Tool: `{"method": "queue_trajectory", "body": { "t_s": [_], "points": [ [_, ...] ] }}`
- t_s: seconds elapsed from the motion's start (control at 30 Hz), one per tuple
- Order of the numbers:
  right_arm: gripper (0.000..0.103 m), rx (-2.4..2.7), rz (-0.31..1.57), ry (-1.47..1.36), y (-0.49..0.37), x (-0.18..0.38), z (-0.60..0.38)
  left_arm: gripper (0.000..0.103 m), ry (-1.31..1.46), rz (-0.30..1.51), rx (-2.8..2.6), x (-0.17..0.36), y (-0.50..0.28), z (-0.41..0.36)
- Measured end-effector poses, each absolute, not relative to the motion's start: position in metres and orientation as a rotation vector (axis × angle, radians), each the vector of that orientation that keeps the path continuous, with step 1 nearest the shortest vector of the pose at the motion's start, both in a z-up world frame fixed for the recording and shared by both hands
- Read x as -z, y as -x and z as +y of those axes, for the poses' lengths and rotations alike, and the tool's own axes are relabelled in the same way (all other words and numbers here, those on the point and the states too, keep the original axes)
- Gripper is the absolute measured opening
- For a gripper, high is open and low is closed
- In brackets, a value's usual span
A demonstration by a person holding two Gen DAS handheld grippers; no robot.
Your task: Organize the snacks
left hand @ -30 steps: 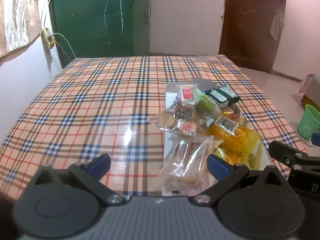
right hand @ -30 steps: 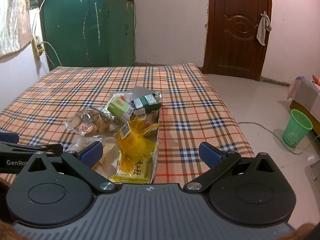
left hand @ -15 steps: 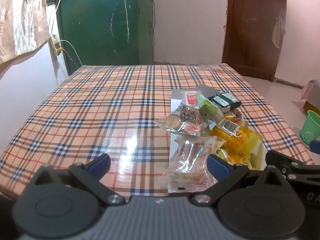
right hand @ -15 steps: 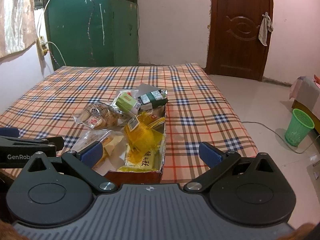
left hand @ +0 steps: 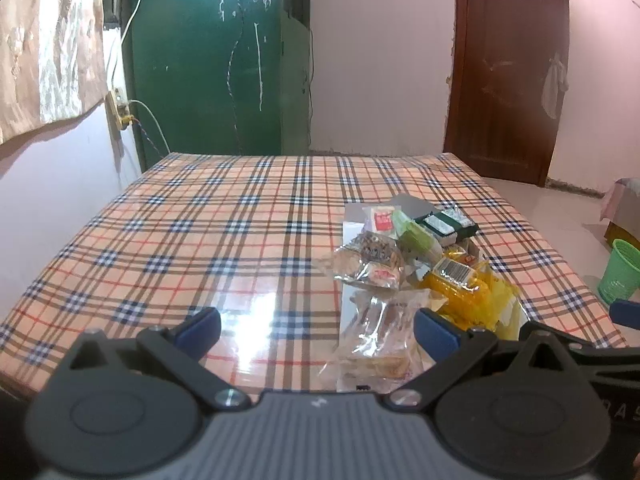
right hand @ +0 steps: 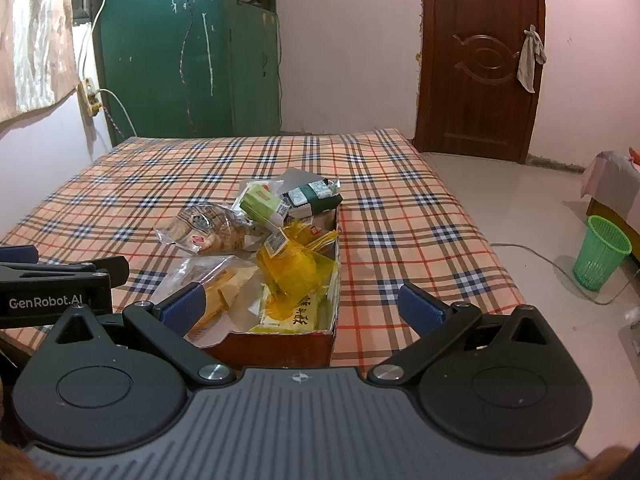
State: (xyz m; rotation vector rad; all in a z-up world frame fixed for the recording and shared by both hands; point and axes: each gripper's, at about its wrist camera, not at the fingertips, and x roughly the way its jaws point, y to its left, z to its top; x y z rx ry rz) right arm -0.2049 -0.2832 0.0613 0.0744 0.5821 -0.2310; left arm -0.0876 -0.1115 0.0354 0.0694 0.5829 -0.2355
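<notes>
Both tools have drawn back and risen since the earlier frames, so more of the box's near wall now shows.

Judged from this, sorting has not begun: the left tool [left hand: 316, 326] and right tool [right hand: 300, 302] both stand wide open and hold nothing, short of the heaped box [right hand: 280, 346] near the front edge of the plaid-covered surface [left hand: 200, 232]. Next comes a reach for one packet, likely the clear biscuit bag [right hand: 208, 230] spilling over the left rim. Behind: green door [left hand: 208, 56], brown door [right hand: 480, 60], green basket [right hand: 600, 258] on the floor.

Snack packets [left hand: 404, 264] heaped, perhaps in a box, beyond wide-spread left claw [left hand: 316, 326].
</notes>
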Motion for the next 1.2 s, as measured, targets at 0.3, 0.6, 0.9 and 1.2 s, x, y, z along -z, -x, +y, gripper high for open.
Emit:
{"method": "queue_trajectory", "body": {
  "t_s": [0.3, 0.6, 0.9, 1.2],
  "points": [
    [0.103, 0.23, 0.573, -0.081, 0.2062, -0.0619, -0.2842, 0.101, -0.063, 0.565, 0.231, -0.0383, 0.0892, -0.1103],
    [0.103, 0.23, 0.572, -0.083, 0.2066, -0.0613, -0.2847, 0.101, -0.064, 0.573, 0.226, -0.0381, 0.0889, -0.1104],
    [0.103, 0.233, 0.573, -0.088, 0.2066, -0.0601, -0.2858, 0.101, -0.073, 0.574, 0.228, -0.0376, 0.0887, -0.1115],
    [0.103, 0.247, 0.572, -0.091, 0.2089, -0.0604, -0.284, 0.101, -0.075, 0.579, 0.236, -0.0382, 0.0894, -0.1128]
  ]
}}
